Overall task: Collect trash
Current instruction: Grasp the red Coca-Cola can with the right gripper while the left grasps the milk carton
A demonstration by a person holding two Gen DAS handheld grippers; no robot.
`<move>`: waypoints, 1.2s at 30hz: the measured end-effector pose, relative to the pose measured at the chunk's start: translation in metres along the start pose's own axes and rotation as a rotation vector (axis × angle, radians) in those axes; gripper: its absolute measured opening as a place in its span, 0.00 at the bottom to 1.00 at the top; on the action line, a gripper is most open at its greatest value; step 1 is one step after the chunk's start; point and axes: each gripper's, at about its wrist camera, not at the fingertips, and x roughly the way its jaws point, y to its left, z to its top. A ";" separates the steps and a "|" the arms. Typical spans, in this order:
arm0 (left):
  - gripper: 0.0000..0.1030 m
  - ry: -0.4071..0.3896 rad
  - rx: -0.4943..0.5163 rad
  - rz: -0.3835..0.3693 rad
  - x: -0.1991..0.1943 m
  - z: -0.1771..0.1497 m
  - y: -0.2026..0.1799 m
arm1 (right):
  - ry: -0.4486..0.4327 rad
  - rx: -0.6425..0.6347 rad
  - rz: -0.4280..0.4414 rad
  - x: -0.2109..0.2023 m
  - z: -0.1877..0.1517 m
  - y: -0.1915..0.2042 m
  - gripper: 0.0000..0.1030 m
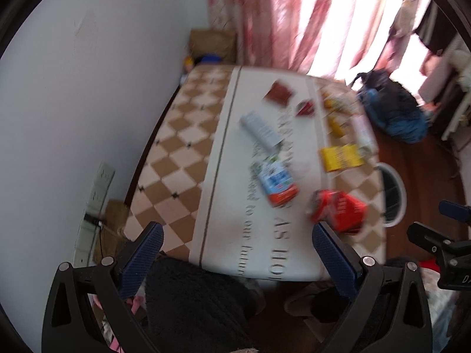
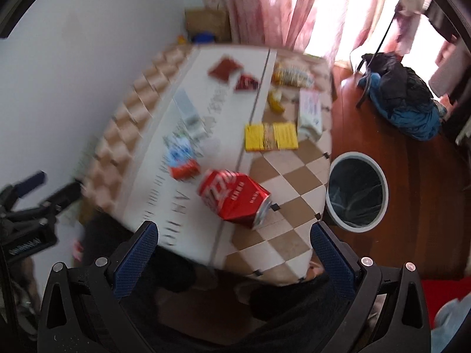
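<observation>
Litter lies scattered on a small table (image 1: 188, 153) (image 2: 282, 176) with a checkered and white cloth. Nearest is a crushed red carton (image 1: 338, 209) (image 2: 235, 198). Beyond it lie a blue, white and red carton (image 1: 275, 181) (image 2: 181, 158), a yellow packet (image 1: 341, 157) (image 2: 270, 136), a white wrapper (image 1: 262, 129), dark red wrappers (image 1: 279, 92) (image 2: 225, 67) and snack bags (image 2: 291, 75). A white bin (image 2: 357, 191) (image 1: 393, 194) with a dark liner stands on the floor right of the table. My left gripper (image 1: 237, 247) and right gripper (image 2: 234, 244) hang open above the table's near edge, holding nothing.
A white wall (image 1: 73, 88) runs along the table's left side. Pink curtains (image 2: 279, 6) hang behind it, with a cardboard box (image 1: 213, 42) in the corner. A pile of dark and blue clothes (image 2: 406, 103) lies on the wooden floor. A person's dark legs (image 1: 191, 306) show below.
</observation>
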 end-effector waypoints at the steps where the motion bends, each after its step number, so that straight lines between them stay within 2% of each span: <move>1: 1.00 0.028 -0.008 0.017 0.017 -0.001 0.001 | 0.035 -0.025 -0.010 0.022 0.004 0.002 1.00; 6: 1.00 0.158 -0.033 0.080 0.089 -0.009 0.009 | 0.182 -0.156 -0.063 0.111 0.018 0.018 1.00; 10: 1.00 0.225 -0.028 0.114 0.123 -0.016 0.009 | 0.296 -0.296 -0.115 0.167 0.021 0.033 1.00; 14: 1.00 0.260 -0.019 0.132 0.144 -0.020 0.008 | 0.320 -0.353 -0.171 0.198 0.025 0.037 1.00; 18: 1.00 0.271 -0.018 0.133 0.152 -0.016 0.004 | 0.288 -0.260 -0.118 0.200 0.030 0.024 0.99; 22: 1.00 0.264 -0.036 0.099 0.153 0.001 -0.006 | 0.273 -0.023 -0.065 0.196 0.029 -0.013 0.98; 24: 1.00 0.270 -0.054 0.064 0.157 0.013 -0.014 | 0.261 0.111 -0.044 0.194 0.026 -0.036 0.98; 27: 1.00 0.307 -0.118 -0.031 0.171 0.033 -0.028 | 0.245 0.295 -0.012 0.191 0.016 -0.068 0.98; 32: 0.99 0.387 -0.160 -0.126 0.209 0.052 -0.050 | 0.289 0.356 0.088 0.197 0.000 -0.092 0.98; 33: 0.96 0.398 -0.157 -0.127 0.217 0.054 -0.054 | 0.298 0.354 0.107 0.200 -0.001 -0.093 0.98; 34: 0.86 0.397 -0.150 -0.120 0.222 0.055 -0.056 | 0.307 0.351 0.130 0.202 -0.002 -0.095 0.98; 35: 0.72 0.391 -0.140 -0.113 0.225 0.055 -0.056 | 0.309 0.342 0.140 0.204 -0.002 -0.094 0.98; 36: 0.67 0.385 -0.119 -0.095 0.228 0.055 -0.056 | 0.311 0.325 0.143 0.206 -0.003 -0.095 0.98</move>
